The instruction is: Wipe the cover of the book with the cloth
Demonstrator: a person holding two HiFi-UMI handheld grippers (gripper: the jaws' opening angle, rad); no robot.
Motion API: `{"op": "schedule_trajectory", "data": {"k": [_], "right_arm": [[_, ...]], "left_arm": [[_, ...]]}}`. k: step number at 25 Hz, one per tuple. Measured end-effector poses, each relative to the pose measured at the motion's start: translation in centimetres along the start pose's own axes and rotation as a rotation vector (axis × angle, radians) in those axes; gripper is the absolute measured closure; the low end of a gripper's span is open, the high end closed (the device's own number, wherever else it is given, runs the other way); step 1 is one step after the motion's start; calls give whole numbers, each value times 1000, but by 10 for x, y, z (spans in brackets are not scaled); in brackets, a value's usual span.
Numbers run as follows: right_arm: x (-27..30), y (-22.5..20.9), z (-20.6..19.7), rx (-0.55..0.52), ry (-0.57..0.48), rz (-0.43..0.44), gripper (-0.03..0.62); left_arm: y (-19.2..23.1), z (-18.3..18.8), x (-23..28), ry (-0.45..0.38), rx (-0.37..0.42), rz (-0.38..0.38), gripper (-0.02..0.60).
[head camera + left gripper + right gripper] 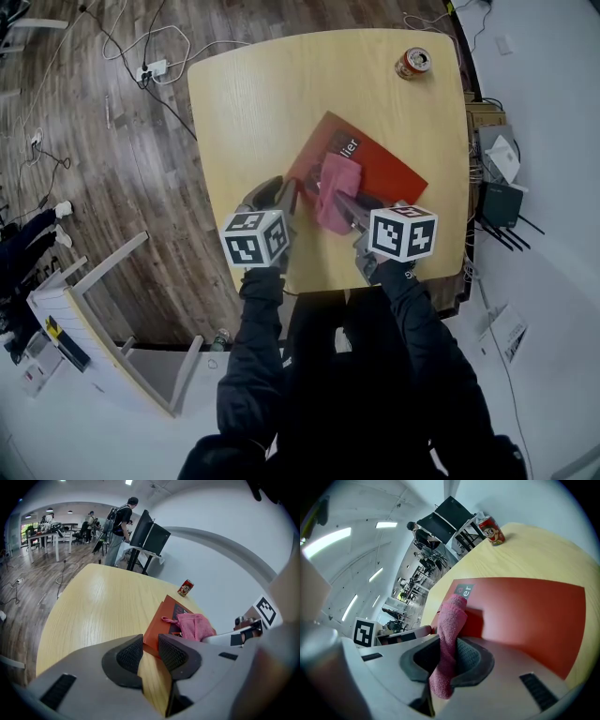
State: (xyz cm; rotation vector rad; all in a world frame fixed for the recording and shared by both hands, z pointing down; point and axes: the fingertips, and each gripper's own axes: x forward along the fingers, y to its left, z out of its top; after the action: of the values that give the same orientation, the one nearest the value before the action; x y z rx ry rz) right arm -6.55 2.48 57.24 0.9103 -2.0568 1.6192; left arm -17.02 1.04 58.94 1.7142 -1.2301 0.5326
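Shut firmly, in the right gripper [450, 649], on a bunched end of the pink cloth [333, 187], with the rest draped over the near half of the thin red book [386, 167] lying flat on the wooden table [253, 103] by its front edge. Narrowed to a slit in the left gripper [150, 643] and gripping nothing, tips just at the book's near corner. Probably light, stiff and slick-covered enough to skate under a stroke, so better pinned at that corner than lifted; limp enough to fold over, so worth holding by a thick bunch.
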Motion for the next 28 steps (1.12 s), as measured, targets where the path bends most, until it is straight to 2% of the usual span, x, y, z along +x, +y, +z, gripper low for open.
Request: {"op": "schedule_trajectory", "data": {"k": [28], "right_arm": [[-59,-43,-20,38,-35,-32,516]], "left_arm": [[-1,-1,0,5,15,49,468]]}}
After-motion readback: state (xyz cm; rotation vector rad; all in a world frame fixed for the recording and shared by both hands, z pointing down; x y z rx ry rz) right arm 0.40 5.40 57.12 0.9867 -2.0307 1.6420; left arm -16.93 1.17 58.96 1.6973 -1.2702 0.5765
